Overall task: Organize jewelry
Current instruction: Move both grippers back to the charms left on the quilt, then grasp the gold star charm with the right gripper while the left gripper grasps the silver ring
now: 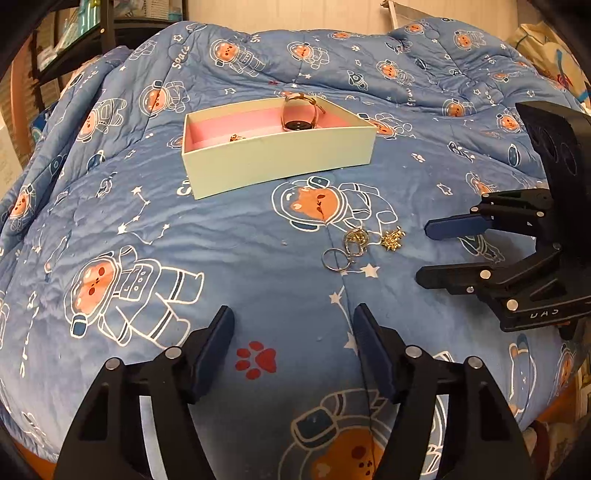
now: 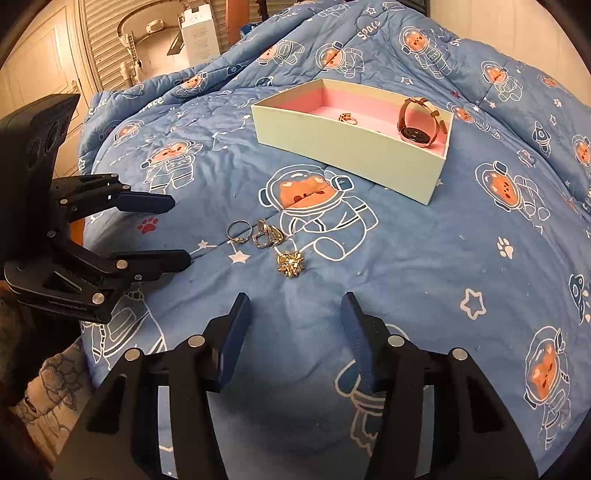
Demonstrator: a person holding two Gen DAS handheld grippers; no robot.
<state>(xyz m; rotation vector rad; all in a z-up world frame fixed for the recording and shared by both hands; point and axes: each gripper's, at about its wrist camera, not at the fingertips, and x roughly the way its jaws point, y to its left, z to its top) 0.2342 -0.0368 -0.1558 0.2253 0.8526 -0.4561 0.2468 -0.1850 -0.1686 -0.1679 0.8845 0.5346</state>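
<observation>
An open pale box (image 1: 280,155) with a pink lining sits on the blue bedspread; it also shows in the right wrist view (image 2: 354,155). Inside stand a rose-gold watch (image 1: 300,113) (image 2: 419,120) and a small gold ring (image 1: 236,137) (image 2: 348,118). On the bedspread lie a silver ring (image 1: 333,260) (image 2: 239,232), a chunky silver piece (image 1: 356,240) (image 2: 267,234) and a gold star-shaped piece (image 1: 392,238) (image 2: 291,263). My left gripper (image 1: 293,317) (image 2: 181,229) is open and empty, short of them. My right gripper (image 2: 295,306) (image 1: 421,251) is open and empty, just short of the gold piece.
The blue astronaut-print bedspread (image 1: 221,240) covers the whole bed and bulges in folds at the back. A dark shelf (image 1: 85,40) stands beyond it in the left wrist view. A white box (image 2: 197,35) and a shuttered cabinet (image 2: 107,40) stand beyond the bed in the right wrist view.
</observation>
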